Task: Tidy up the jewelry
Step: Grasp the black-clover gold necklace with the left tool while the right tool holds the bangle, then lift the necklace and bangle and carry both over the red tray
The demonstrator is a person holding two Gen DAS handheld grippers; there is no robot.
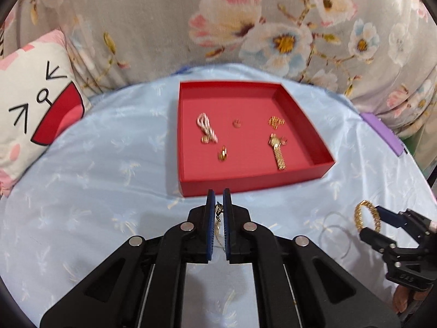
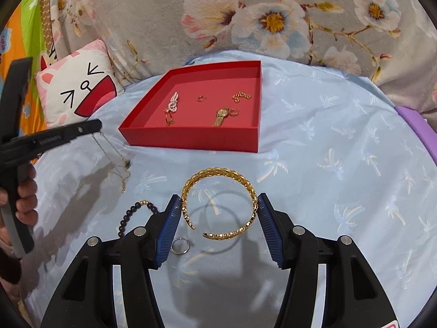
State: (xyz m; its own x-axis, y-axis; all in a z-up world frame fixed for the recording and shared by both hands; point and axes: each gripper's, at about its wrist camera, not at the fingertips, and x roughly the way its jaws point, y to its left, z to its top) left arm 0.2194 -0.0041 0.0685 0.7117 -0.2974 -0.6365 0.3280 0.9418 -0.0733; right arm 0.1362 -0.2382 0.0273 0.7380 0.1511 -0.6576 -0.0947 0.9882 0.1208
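A red tray point(image 1: 322, 147) point(image 2: 191, 138) on the light blue cloth holds a gold watch point(image 1: 277, 150) point(image 2: 221, 116), a pearl piece point(image 1: 206, 127) point(image 2: 173, 102) and small gold pieces. My left gripper point(image 1: 218, 194) is shut on a thin chain necklace point(image 1: 218, 218), just short of the tray's near wall; the chain hangs from it in the right wrist view point(image 2: 114, 155). My right gripper point(image 2: 220, 205) is shut on a gold open bangle point(image 2: 218, 175) and holds it above the cloth; the bangle also shows in the left wrist view point(image 1: 367, 216).
A dark bead bracelet point(image 2: 133, 213) and a silver ring point(image 2: 180, 245) lie on the cloth by my right gripper. A cartoon cat cushion point(image 1: 35, 109) sits at the left, floral fabric behind, and a purple edge point(image 1: 382, 134) at the right.
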